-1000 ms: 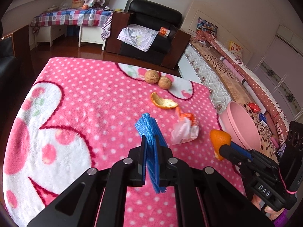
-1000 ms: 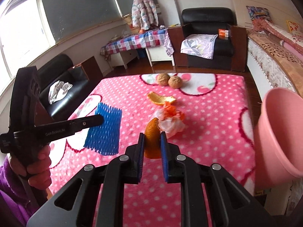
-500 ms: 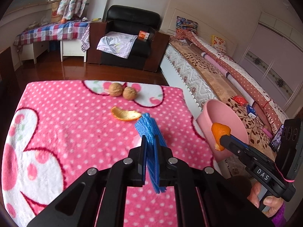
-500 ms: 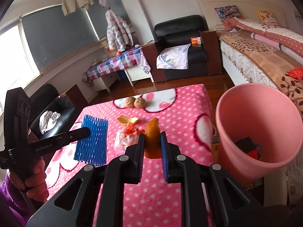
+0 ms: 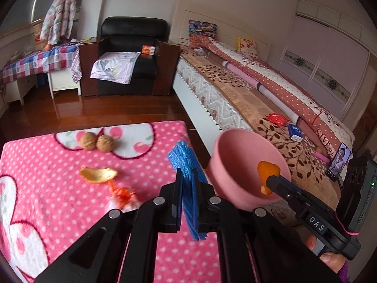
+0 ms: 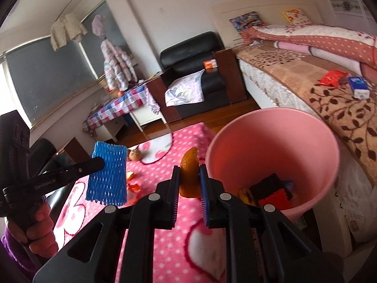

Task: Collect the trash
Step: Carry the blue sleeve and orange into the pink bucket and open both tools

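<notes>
My left gripper (image 5: 187, 184) is shut on a blue foam fruit net (image 5: 186, 165), held above the table's right edge; the net also shows in the right wrist view (image 6: 107, 172). My right gripper (image 6: 189, 176) is shut on an orange peel piece (image 6: 189, 169), held just left of the rim of the pink trash bin (image 6: 271, 155). In the left wrist view the peel (image 5: 267, 171) sits in front of the bin's mouth (image 5: 238, 146). The bin holds some red, black and yellow trash (image 6: 271, 191).
On the pink polka-dot table cover (image 5: 47, 188) lie two walnuts (image 5: 96, 141), another orange peel (image 5: 97, 174) and an orange-and-white wrapper (image 5: 122, 194). A bed (image 5: 271, 94) stands right of the bin; a black armchair (image 5: 129, 54) is behind.
Both grippers have moved right toward the pink bin with their loads. The bin now looms larger and the orange peel is at its rim.
</notes>
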`<action>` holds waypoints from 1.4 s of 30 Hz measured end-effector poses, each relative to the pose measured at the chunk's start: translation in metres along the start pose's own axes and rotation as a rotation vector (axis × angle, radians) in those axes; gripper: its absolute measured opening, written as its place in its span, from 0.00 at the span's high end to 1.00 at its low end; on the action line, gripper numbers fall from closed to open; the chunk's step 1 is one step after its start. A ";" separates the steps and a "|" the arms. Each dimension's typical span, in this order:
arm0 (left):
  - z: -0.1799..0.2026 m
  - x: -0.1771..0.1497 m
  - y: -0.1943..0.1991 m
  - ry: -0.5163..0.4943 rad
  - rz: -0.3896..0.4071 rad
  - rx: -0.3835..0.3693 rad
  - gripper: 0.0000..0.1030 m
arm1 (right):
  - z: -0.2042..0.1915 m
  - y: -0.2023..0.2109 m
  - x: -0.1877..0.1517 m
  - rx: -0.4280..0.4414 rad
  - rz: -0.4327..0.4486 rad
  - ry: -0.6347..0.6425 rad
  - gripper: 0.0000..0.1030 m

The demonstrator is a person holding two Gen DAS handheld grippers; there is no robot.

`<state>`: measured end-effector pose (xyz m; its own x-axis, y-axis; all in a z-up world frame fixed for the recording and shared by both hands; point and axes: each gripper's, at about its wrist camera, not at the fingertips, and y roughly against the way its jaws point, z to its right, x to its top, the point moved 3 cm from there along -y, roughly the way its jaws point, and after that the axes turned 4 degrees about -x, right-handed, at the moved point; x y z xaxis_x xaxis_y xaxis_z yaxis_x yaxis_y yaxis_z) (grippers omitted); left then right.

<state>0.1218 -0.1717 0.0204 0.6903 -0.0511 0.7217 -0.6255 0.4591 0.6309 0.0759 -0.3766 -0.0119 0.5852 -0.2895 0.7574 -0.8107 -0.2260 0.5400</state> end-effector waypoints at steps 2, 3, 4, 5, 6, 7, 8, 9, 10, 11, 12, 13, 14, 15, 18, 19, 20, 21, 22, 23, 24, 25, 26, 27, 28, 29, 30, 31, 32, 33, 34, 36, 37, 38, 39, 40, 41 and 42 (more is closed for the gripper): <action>0.011 0.004 -0.009 -0.018 -0.002 -0.014 0.94 | 0.009 0.000 0.001 -0.013 0.010 -0.018 0.84; 0.017 0.005 -0.014 -0.029 -0.004 -0.019 0.94 | 0.014 0.001 0.002 -0.018 0.014 -0.028 0.84; 0.024 0.006 -0.019 -0.038 -0.005 -0.024 0.94 | 0.018 0.001 0.002 -0.023 0.016 -0.035 0.84; 0.030 0.008 -0.023 -0.047 -0.007 -0.034 0.94 | 0.023 0.000 0.003 -0.031 0.020 -0.043 0.84; 0.034 0.008 -0.026 -0.053 -0.007 -0.042 0.94 | 0.027 0.000 0.003 -0.040 0.021 -0.048 0.84; 0.040 0.009 -0.030 -0.061 -0.006 -0.051 0.94 | 0.031 0.000 0.003 -0.047 0.022 -0.053 0.84; 0.046 0.010 -0.033 -0.068 -0.006 -0.057 0.94 | 0.035 0.000 0.002 -0.054 0.025 -0.060 0.84; 0.050 0.011 -0.038 -0.076 -0.006 -0.064 0.94 | 0.038 0.000 0.002 -0.060 0.025 -0.067 0.84; 0.055 0.012 -0.042 -0.082 -0.008 -0.071 0.94 | 0.043 -0.001 0.001 -0.066 0.026 -0.077 0.84; 0.058 0.012 -0.045 -0.085 -0.009 -0.075 0.94 | 0.047 -0.002 0.001 -0.071 0.026 -0.084 0.84; 0.063 0.012 -0.049 -0.087 -0.011 -0.078 0.94 | 0.050 -0.002 0.001 -0.075 0.026 -0.090 0.84; 0.066 0.013 -0.054 -0.089 -0.015 -0.080 0.94 | 0.053 -0.002 0.000 -0.080 0.027 -0.096 0.84; 0.069 0.013 -0.059 -0.089 -0.019 -0.082 0.94 | 0.058 -0.003 0.000 -0.083 0.029 -0.107 0.84; 0.072 0.013 -0.063 -0.090 -0.022 -0.080 0.94 | 0.060 -0.002 -0.001 -0.084 0.030 -0.113 0.84; 0.076 0.013 -0.076 -0.088 -0.036 -0.072 0.94 | 0.067 -0.004 -0.002 -0.089 0.034 -0.133 0.84; 0.077 0.013 -0.080 -0.087 -0.041 -0.071 0.94 | 0.070 -0.005 -0.003 -0.091 0.033 -0.140 0.84; 0.078 0.013 -0.083 -0.086 -0.046 -0.070 0.94 | 0.072 -0.006 -0.003 -0.091 0.032 -0.144 0.84; 0.080 0.013 -0.087 -0.087 -0.050 -0.069 0.94 | 0.074 -0.007 -0.002 -0.092 0.031 -0.148 0.84; 0.081 0.012 -0.090 -0.089 -0.054 -0.067 0.94 | 0.076 -0.008 -0.002 -0.093 0.030 -0.152 0.84; 0.082 0.012 -0.093 -0.091 -0.058 -0.066 0.94 | 0.078 -0.008 -0.003 -0.093 0.030 -0.154 0.84; 0.083 0.012 -0.097 -0.094 -0.063 -0.065 0.94 | 0.079 -0.008 -0.004 -0.095 0.030 -0.155 0.84; 0.083 0.012 -0.099 -0.095 -0.066 -0.064 0.94 | 0.080 -0.009 -0.004 -0.096 0.030 -0.156 0.84; 0.084 0.011 -0.101 -0.095 -0.070 -0.065 0.94 | 0.082 -0.010 -0.004 -0.099 0.030 -0.156 0.84; 0.085 0.011 -0.103 -0.095 -0.072 -0.066 0.94 | 0.080 -0.008 -0.006 -0.102 0.031 -0.156 0.84; 0.085 0.010 -0.105 -0.095 -0.074 -0.066 0.94 | 0.081 -0.009 -0.006 -0.107 0.032 -0.155 0.84; 0.086 0.010 -0.106 -0.093 -0.074 -0.065 0.94 | 0.082 -0.009 -0.006 -0.109 0.032 -0.156 0.84; 0.085 0.010 -0.107 -0.087 -0.074 -0.067 0.93 | 0.083 -0.010 -0.006 -0.110 0.032 -0.158 0.84; 0.085 0.010 -0.108 -0.082 -0.075 -0.069 0.87 | 0.085 -0.010 -0.006 -0.111 0.033 -0.162 0.84; 0.085 0.010 -0.108 -0.080 -0.077 -0.069 0.80 | 0.087 -0.010 -0.006 -0.112 0.035 -0.168 0.84; 0.084 0.010 -0.108 -0.077 -0.076 -0.067 0.76 | 0.088 -0.010 -0.006 -0.114 0.035 -0.175 0.83; 0.083 0.010 -0.108 -0.075 -0.073 -0.066 0.70 | 0.090 -0.011 -0.007 -0.115 0.031 -0.183 0.83; 0.082 0.010 -0.106 -0.071 -0.069 -0.065 0.70 | 0.091 -0.012 -0.007 -0.120 0.023 -0.194 0.81; 0.081 0.010 -0.105 -0.069 -0.068 -0.067 0.70 | 0.092 -0.013 -0.007 -0.125 0.017 -0.201 0.79; 0.080 0.010 -0.104 -0.067 -0.068 -0.069 0.69 | 0.093 -0.013 -0.008 -0.127 0.011 -0.207 0.78; 0.079 0.010 -0.103 -0.065 -0.067 -0.071 0.69 | 0.092 -0.013 -0.008 -0.128 0.007 -0.210 0.77; 0.078 0.010 -0.101 -0.062 -0.065 -0.072 0.68 | 0.091 -0.014 -0.008 -0.130 0.003 -0.210 0.77; 0.077 0.009 -0.100 -0.061 -0.063 -0.073 0.68 | 0.091 -0.014 -0.008 -0.133 0.001 -0.207 0.77; 0.076 0.009 -0.098 -0.059 -0.061 -0.073 0.68 | 0.090 -0.014 -0.008 -0.134 0.001 -0.204 0.76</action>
<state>0.1620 -0.2846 -0.0129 0.7027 -0.1323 0.6991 -0.5528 0.5172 0.6534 0.0834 -0.4544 -0.0584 0.5646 -0.4745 0.6753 -0.7978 -0.1040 0.5939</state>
